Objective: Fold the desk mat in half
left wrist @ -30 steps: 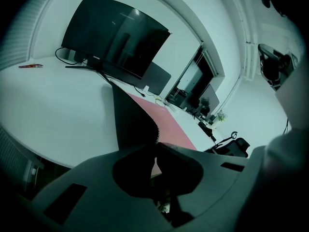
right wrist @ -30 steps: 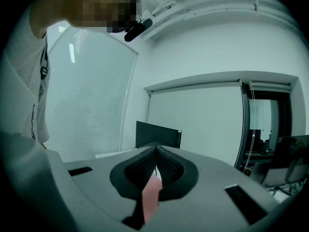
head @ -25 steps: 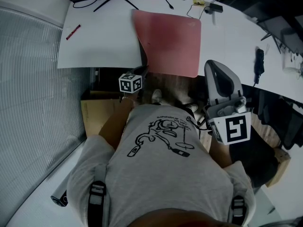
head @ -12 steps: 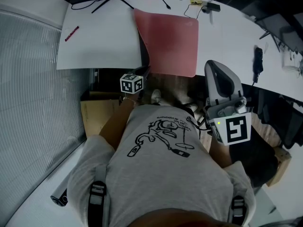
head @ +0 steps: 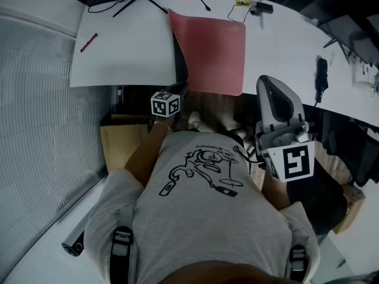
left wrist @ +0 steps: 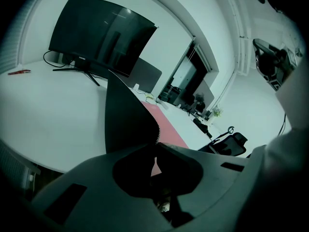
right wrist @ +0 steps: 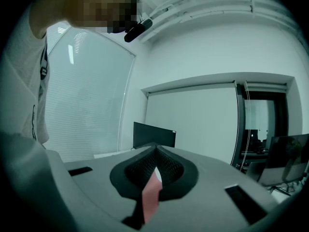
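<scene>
Pinching desk mat [head: 210,46], left claw [left wrist: 155,144] and right claw [right wrist: 155,151] closed

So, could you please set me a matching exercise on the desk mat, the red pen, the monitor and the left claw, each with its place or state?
1 desk mat
2 red pen
3 monitor
4 left claw

A shut on the mat's edge
B pink, left edge raised
C lying near the left end of the desk
D standing at the desk's far side

Pairs: 1-B, 2-C, 3-D, 4-A
</scene>
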